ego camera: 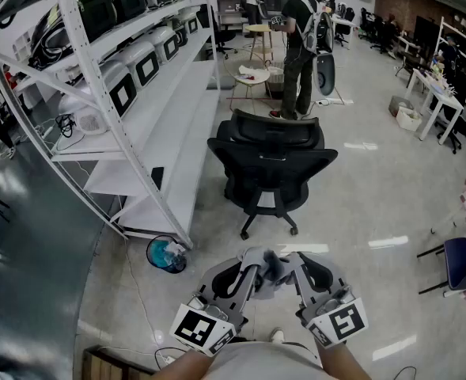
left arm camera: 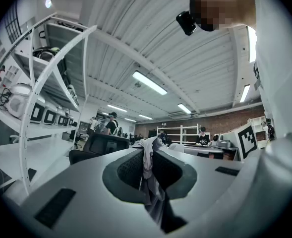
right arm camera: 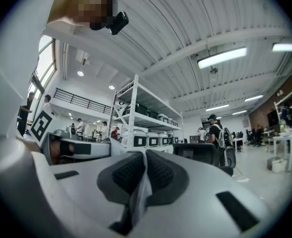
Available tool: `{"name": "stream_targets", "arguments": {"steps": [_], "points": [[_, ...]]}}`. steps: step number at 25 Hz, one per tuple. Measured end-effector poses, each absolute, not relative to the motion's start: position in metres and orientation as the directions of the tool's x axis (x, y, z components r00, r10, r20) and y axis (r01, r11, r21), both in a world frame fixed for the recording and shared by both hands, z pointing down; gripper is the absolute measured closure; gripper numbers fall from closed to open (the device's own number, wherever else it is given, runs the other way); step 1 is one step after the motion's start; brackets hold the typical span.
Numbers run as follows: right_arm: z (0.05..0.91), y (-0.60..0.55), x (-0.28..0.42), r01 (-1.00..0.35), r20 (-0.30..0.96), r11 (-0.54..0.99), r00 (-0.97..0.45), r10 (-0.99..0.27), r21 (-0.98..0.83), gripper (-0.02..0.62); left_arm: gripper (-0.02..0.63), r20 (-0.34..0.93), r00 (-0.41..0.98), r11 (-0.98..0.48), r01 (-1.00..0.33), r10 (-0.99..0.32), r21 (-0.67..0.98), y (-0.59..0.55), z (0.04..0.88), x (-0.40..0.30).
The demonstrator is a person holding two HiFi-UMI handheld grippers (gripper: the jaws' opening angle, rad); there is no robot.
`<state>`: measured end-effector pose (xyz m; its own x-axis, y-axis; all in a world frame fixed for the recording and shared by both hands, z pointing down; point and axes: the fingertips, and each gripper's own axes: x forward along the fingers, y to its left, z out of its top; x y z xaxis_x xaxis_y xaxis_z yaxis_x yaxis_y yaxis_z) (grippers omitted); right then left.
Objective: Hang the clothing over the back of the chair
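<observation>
A black office chair (ego camera: 268, 169) stands on the floor ahead of me, its backrest (ego camera: 276, 129) on the far side. Low in the head view, my left gripper (ego camera: 252, 270) and right gripper (ego camera: 290, 264) are held close together, level, with a bunched grey piece of clothing (ego camera: 267, 264) between their tips. The left gripper (left arm camera: 146, 157) is shut on a fold of the clothing (left arm camera: 148, 152), which hangs down between its dark pads. The right gripper (right arm camera: 145, 165) is shut on a thin edge of the clothing (right arm camera: 141, 190). The chair (left arm camera: 104, 145) (right arm camera: 199, 153) shows beyond both sets of jaws.
A long white shelving rack (ego camera: 138, 93) loaded with machines runs along the left. A blue bin (ego camera: 166, 254) sits by its near post. A person with a backpack (ego camera: 300, 46) stands behind the chair near small round tables (ego camera: 251, 76). Desks (ego camera: 438, 93) and a blue chair (ego camera: 462, 264) are at the right.
</observation>
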<state>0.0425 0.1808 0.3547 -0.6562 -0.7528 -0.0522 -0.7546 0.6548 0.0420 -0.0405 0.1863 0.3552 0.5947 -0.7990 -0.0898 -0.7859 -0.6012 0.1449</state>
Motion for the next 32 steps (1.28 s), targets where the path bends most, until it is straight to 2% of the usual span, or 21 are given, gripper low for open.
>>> {"name": "stream_targets", "arguments": {"steps": [16,32], "points": [[0.357,0.181,0.049,-0.727,-0.047,0.686,-0.687,-0.726,0.024,0.574,0.577,-0.086,0.584,-0.59,-0.794,-0.807,0.147,0.181,0.356,-0.032],[0.352,0.156,0.126,-0.645,-0.077,0.764,-0.762,-0.643,0.016,0.574,0.577,-0.088,0.465,-0.473,-0.872,-0.881,0.128,0.157,0.354,0.029]]}}
